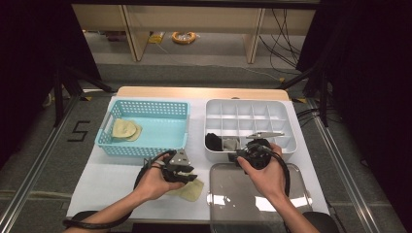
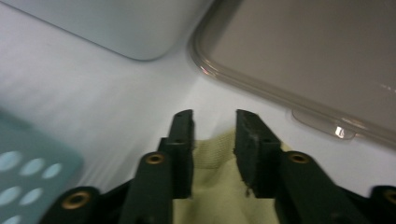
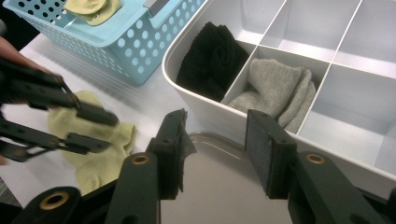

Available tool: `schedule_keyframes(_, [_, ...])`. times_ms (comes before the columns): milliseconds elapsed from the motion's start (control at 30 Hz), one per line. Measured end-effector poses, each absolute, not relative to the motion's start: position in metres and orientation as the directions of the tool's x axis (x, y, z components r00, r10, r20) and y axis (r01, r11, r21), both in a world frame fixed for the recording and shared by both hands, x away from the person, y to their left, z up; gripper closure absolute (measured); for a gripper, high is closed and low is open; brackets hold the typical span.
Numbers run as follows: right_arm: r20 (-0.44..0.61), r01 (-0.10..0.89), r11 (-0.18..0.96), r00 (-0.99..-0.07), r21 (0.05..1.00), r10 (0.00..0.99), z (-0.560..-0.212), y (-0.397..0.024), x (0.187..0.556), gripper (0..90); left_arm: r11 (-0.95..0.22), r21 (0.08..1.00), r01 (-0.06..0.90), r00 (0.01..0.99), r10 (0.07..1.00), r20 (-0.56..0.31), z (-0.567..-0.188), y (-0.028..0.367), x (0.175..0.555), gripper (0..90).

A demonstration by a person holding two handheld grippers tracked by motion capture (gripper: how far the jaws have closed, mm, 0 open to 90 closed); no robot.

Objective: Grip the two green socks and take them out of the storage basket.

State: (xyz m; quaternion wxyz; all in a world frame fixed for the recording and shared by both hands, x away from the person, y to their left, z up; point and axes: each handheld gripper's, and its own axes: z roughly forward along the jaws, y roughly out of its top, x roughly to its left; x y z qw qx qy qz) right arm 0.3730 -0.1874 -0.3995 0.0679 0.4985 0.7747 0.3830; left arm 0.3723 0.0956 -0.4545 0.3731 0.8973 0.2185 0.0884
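- Left gripper (image 1: 180, 170) over the yellow sock (image 1: 190, 189) on the white mat (image 1: 111, 179), between basket (image 1: 145, 127) and lid (image 1: 252, 194); jaws parted, sock fabric beneath and between them, pads not pressing it.
- Right gripper (image 3: 215, 140) above the lid's edge, jaws wide apart, nothing between them.
- Organizer (image 1: 250, 127) holds a black sock (image 3: 210, 58) and a grey sock (image 3: 278, 91) in adjoining front compartments.
- Another yellow sock pair (image 1: 124, 129) lies in the basket.

Your high view is lit from overhead: the table (image 1: 121, 194) glows white at centre frame while both side edges fall to near black. Glare patches sit on the clear lid (image 1: 233, 194) at lower centre. Your left gripper view is soft and motion-smeared, worst at the left edge; the fingers (image 2: 254, 149) stay dark. Your right gripper view is sharper, evenly bright, with the basket (image 3: 135, 51) at upper left slightly blurred.
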Motion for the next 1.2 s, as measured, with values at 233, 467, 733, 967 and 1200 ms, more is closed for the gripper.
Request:
schedule_keyframes(233, [0.259, 0.704, 0.223, -0.508, 0.674, 0.821, -0.4, -0.189, 0.374, 59.0, -0.473, 0.784, 0.403, 0.82, 0.566, -0.081, -0.429, 0.129, 0.374, 53.0])
schedule_keyframes(467, [0.282, 0.724, 0.192, -0.479, 0.662, 0.832, -0.401, -0.192, 0.371, 58.8, -0.361, 0.817, 0.45, 0.731, 0.674, -0.106, -0.403, 0.174, 0.386, 44.0])
schedule_keyframes(733, [0.264, 0.708, 0.212, -0.499, 0.674, 0.825, -0.402, -0.194, 0.373, 58.7, -0.306, 0.821, 0.482, 0.638, 0.765, -0.09, -0.387, 0.217, 0.409, 42.6])
schedule_keyframes(967, [0.283, 0.723, 0.192, -0.481, 0.663, 0.83, -0.401, -0.194, 0.372, 58.8, -0.288, 0.79, 0.541, 0.571, 0.815, -0.094, -0.391, 0.235, 0.435, 43.1])
schedule_keyframes(1200, [0.279, 0.723, 0.195, -0.48, 0.663, 0.832, -0.4, -0.194, 0.371, 58.7, -0.293, 0.753, 0.589, 0.502, 0.863, -0.057, -0.393, 0.253, 0.46, 47.3])
